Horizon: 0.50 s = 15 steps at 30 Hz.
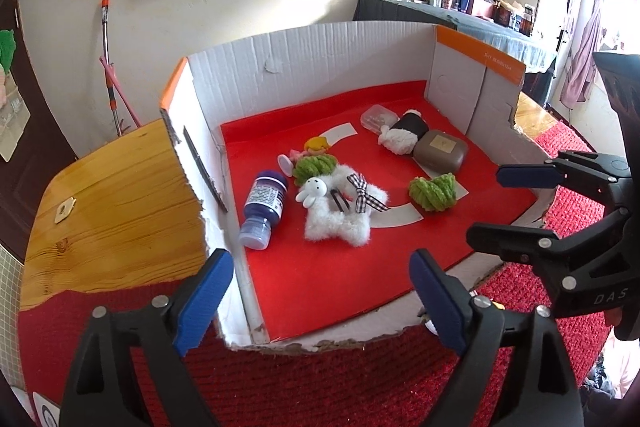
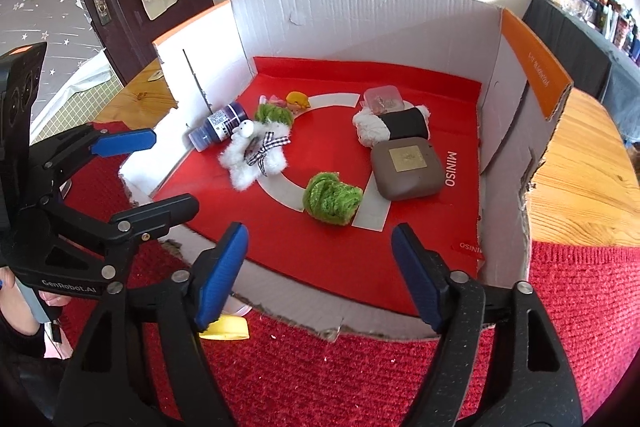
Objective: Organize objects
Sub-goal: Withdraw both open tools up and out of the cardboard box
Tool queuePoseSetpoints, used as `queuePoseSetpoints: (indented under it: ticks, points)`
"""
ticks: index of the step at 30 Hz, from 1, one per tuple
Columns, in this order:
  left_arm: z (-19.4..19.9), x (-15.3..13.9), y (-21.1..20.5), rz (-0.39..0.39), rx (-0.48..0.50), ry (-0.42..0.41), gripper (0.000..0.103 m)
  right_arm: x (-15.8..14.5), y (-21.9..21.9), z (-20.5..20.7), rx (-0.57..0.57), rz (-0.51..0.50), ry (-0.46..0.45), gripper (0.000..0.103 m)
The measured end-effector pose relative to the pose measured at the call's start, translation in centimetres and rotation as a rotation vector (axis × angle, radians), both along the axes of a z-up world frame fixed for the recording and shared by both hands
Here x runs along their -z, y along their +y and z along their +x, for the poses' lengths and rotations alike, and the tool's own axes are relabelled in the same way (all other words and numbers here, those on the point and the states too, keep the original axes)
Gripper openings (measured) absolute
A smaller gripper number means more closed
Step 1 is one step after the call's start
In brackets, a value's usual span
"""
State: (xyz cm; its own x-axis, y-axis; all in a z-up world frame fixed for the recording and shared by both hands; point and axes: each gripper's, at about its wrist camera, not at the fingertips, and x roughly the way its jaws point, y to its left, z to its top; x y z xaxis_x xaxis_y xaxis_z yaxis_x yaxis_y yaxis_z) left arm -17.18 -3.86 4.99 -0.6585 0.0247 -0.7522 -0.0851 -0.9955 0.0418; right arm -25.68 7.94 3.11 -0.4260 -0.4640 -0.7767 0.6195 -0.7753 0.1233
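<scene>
A shallow corrugated cardboard box point(image 1: 320, 67), white inside with orange top edges and a torn near rim, sits on a wooden table point(image 1: 112, 195) partly covered by a ribbed red cloth point(image 2: 580, 307). Its floor is lined with smooth red card printed with white curved bands. Ten articles lie inside, in two clusters. On the left: one dark blue plastic bottle point(image 1: 266, 205) on its side against the left wall; one white fluffy star-shaped clip point(image 1: 344, 211) carrying a small rabbit figure and a checked ribbon bow; one green chenille scrunchie point(image 1: 314, 165) just beyond it; one small yellow-haired figure point(image 1: 317, 145) and one small pink-and-white piece at the far edge of that cluster. On the right: one clear plastic case point(image 1: 378, 117), one white fuzzy bundle point(image 1: 398, 140) touching one black fabric roll point(image 1: 414, 125), one rounded brown case point(image 1: 440, 151) with a square gold label, and a second green chenille scrunchie point(image 1: 432, 191), lying apart, nearer the front. The left gripper point(image 1: 320, 301) and the right gripper point(image 2: 320, 275) each hang over the near rim, blue ridged pads spread wide with nothing between them.
</scene>
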Motion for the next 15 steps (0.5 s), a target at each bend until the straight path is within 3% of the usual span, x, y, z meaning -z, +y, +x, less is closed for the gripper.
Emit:
queuePoseSetpoints:
  ticks: [15]
  points:
    - [2.5,-0.9,0.3,-0.043,0.015,0.060,0.100,-1.5,1.0,2.5,0.010,0.001,0.085,0.089]
